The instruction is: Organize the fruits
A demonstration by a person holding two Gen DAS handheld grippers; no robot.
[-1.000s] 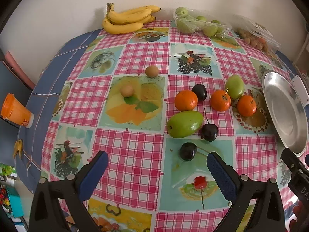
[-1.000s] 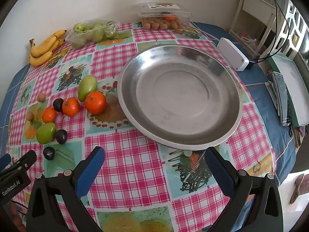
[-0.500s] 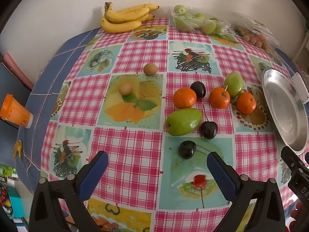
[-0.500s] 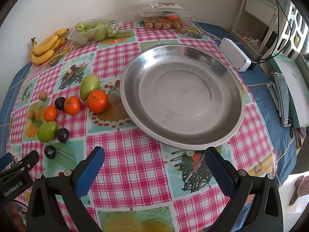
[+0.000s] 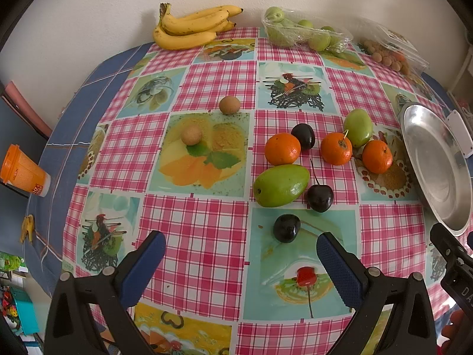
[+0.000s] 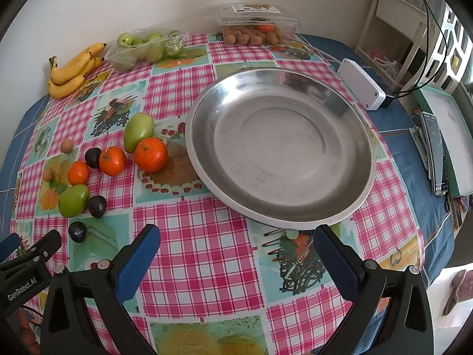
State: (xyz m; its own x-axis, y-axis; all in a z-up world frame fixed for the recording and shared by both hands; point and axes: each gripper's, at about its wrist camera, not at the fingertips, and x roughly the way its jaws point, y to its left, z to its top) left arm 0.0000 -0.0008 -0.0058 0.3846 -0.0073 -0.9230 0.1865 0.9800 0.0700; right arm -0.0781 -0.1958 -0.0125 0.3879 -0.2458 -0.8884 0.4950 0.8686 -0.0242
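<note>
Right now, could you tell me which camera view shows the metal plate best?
The right wrist view: the whole metal plate sits centred there, its rim fully visible and its inside empty. The left wrist view catches only part of it, cut off at the right edge.

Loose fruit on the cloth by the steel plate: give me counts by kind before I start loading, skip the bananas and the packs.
Oranges: 3
Green mangoes: 2
Dark cherries: 3
Small brown round fruits: 2
Total: 10
</note>
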